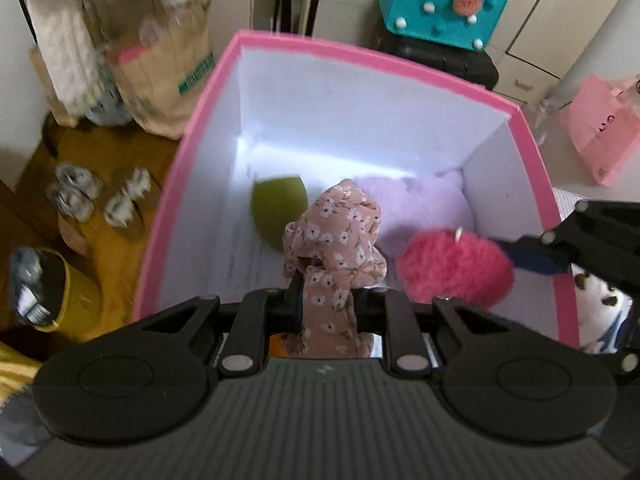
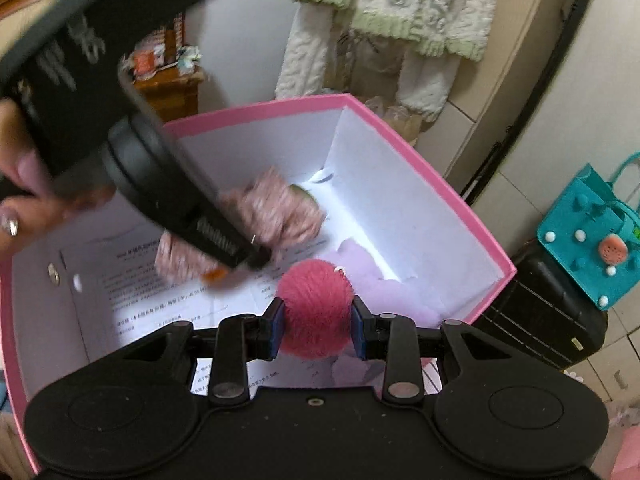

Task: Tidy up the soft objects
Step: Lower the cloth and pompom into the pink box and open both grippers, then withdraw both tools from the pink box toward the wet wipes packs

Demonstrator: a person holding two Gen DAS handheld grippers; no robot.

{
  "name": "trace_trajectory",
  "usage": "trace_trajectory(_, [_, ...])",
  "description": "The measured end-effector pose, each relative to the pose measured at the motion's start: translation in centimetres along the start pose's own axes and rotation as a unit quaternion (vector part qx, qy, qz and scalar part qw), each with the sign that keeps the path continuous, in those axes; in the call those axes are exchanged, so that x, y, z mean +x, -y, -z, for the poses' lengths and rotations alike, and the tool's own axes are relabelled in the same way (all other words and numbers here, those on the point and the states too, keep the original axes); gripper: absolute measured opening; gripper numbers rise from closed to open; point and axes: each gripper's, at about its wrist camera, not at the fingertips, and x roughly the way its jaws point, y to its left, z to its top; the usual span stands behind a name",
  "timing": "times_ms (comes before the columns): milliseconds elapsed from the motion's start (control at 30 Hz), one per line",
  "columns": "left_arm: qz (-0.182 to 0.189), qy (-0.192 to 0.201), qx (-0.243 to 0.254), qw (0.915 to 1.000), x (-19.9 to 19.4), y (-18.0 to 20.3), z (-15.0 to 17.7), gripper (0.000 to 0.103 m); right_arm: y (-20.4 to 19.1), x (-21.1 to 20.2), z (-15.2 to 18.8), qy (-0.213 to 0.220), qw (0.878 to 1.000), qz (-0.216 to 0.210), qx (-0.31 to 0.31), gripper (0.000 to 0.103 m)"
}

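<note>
**Both grippers loaded over the pink box**

Your left gripper (image 1: 326,292) was clamped tight on the floral cloth (image 1: 334,240), hanging above the pink box (image 1: 532,160). Your right gripper (image 2: 318,326) pinched the pink pompom (image 2: 316,308) between its 2 pads. Only the left view showed the green ball (image 1: 276,212); only the right showed your hand (image 2: 20,184).

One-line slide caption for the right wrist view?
Right gripper holds pink pompom over pink box; left gripper carries floral scrunchie.
</note>
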Motion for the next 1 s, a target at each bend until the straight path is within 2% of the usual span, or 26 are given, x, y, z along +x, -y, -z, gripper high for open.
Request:
trace_trajectory(233, [0.017, -0.006, -0.016, 0.9997, 0.1, -0.2, -0.5, 0.021, 0.1, 1.4, -0.1, -0.009, 1.000, -0.006, -0.002, 0.042])
trace_trajectory(333, [0.024, -0.007, -0.015, 0.9996, -0.1, 0.0, -0.5, 0.029, 0.2, 1.4, -0.1, -0.005, 1.000, 0.005, 0.002, 0.044])
trace_trajectory(400, [0.024, -0.003, -0.014, 0.9996, -0.3, 0.1, -0.4, 0.039, 0.2, 1.0, -0.1, -0.001, 1.000, 0.009, 0.007, 0.054])
trace_trajectory(567, [0.015, 0.033, 0.008, 0.9993, -2.3, 0.6, -0.2, 0.048, 0.4, -0.7, 0.3, 0.021, 0.999, 0.025, 0.019, 0.057])
trace_trajectory(800, [0.030, 0.048, 0.045, 0.9974, -5.6, 1.2, 1.2, 0.054, 0.9, -4.1, 1.3, 0.064, 0.994, -0.008, 0.087, 0.058])
trace_trajectory(1000, [0.012, 0.068, 0.097, 0.9929, -8.7, 2.8, 3.2, 0.055, 1.0, -6.7, 2.7, 0.076, 0.986, -0.053, 0.139, 0.058])
